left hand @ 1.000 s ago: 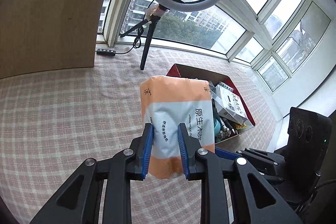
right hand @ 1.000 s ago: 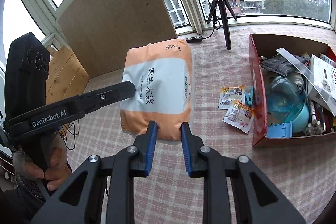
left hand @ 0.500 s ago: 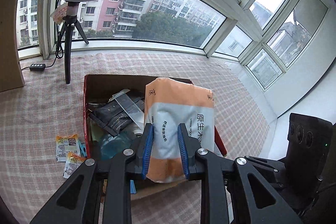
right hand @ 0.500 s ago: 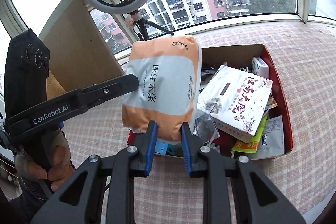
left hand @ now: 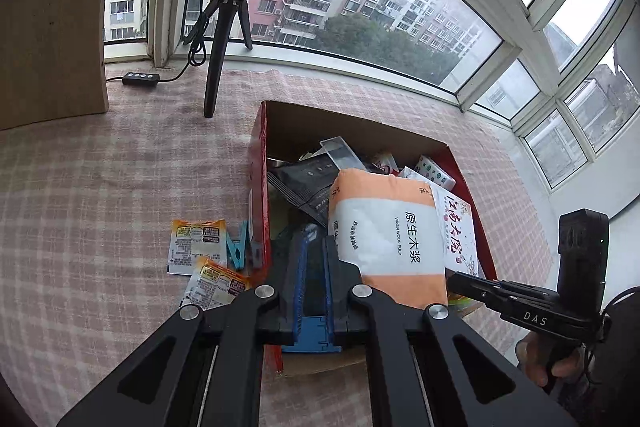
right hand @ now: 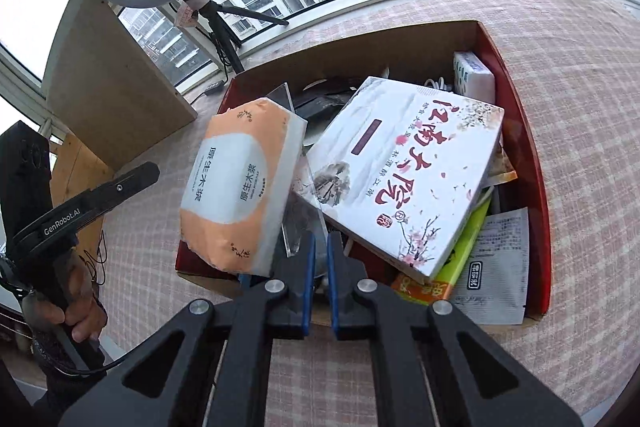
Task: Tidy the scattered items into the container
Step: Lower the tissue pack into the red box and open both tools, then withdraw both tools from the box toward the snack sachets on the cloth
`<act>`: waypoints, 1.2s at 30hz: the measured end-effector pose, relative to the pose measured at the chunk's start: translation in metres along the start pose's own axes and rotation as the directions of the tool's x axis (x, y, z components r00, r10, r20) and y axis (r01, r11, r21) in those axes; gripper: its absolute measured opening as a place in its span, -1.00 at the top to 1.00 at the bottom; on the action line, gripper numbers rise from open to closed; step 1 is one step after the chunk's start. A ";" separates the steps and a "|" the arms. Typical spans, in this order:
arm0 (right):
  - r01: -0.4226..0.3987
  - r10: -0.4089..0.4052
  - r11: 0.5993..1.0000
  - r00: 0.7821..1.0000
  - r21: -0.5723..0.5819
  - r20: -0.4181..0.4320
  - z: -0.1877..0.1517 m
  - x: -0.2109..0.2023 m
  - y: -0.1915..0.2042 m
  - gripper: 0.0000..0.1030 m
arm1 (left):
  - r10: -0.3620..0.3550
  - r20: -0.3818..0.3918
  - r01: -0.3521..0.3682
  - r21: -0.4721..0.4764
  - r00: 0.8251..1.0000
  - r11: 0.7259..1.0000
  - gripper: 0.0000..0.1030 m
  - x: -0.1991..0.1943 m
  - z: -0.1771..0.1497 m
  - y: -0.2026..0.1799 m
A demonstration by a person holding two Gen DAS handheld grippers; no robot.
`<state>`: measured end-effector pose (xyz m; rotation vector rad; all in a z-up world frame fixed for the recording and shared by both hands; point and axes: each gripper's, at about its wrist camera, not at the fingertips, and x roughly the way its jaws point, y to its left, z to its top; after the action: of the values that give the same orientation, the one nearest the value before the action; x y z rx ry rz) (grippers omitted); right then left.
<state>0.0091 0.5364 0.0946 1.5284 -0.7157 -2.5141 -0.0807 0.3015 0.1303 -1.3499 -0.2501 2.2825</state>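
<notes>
Checked pink tablecloth (left hand: pixel 100 195) under everything. Red cardboard box with brown inside (right hand: pixel 532 163) at centre, crowded. White flat carton with blossom print (right hand: pixel 404 171) tilted inside box, right of orange-and-white soft tissue pack (right hand: pixel 240 183); pack lies at box's left near corner, free of both claws. Two orange-white sachets (left hand: pixel 196 243) and blue plastic clip (left hand: pixel 237 245) on cloth just left of box. Left gripper (left hand: pixel 314 247) and right gripper (right hand: pixel 321 247): jaws have just been closing, narrow gap, nothing between.
</notes>
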 end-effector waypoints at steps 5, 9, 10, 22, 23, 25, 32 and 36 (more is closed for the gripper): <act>-0.079 0.078 0.996 0.996 -0.031 -0.043 0.004 0.019 0.020 0.88 | -0.010 -0.009 0.010 0.001 1.000 1.000 0.89 0.001 -0.005 -0.003; -0.071 0.066 0.991 0.997 -0.110 -0.048 0.010 0.033 0.054 0.88 | -0.004 -0.004 0.004 0.012 1.000 1.000 0.89 0.005 -0.002 -0.012; -0.055 0.050 0.990 0.998 -0.129 -0.041 0.011 0.034 0.061 0.88 | 0.006 -0.002 -0.006 0.017 1.000 1.000 0.88 0.006 -0.002 -0.013; 0.008 -0.003 0.997 0.998 -0.079 0.065 0.019 0.009 0.042 0.87 | 0.017 -0.071 -0.012 0.064 0.997 0.998 0.88 0.025 -0.004 -0.014; 0.005 0.000 0.997 0.998 -0.077 0.067 0.018 0.008 0.042 0.87 | 0.012 -0.081 -0.005 0.083 0.997 0.997 0.88 0.025 -0.010 -0.018; 0.000 0.006 0.997 0.998 -0.077 0.070 0.015 0.004 0.042 0.87 | 0.028 -0.085 -0.018 0.125 0.996 0.992 0.88 0.023 -0.019 -0.024; 0.051 -0.037 0.994 0.990 -0.101 0.137 0.001 -0.013 0.055 0.70 | 0.051 -0.016 -0.049 0.091 0.999 0.995 0.88 -0.031 -0.041 0.005; 0.050 -0.034 0.995 0.982 -0.085 0.184 -0.009 -0.026 0.060 0.42 | 0.113 0.039 -0.115 0.072 0.993 0.991 0.73 -0.074 -0.052 0.030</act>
<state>0.0209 0.4893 0.1393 1.3105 -0.5896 -2.7039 -0.0150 0.2357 0.1501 -1.3185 -0.1002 2.3862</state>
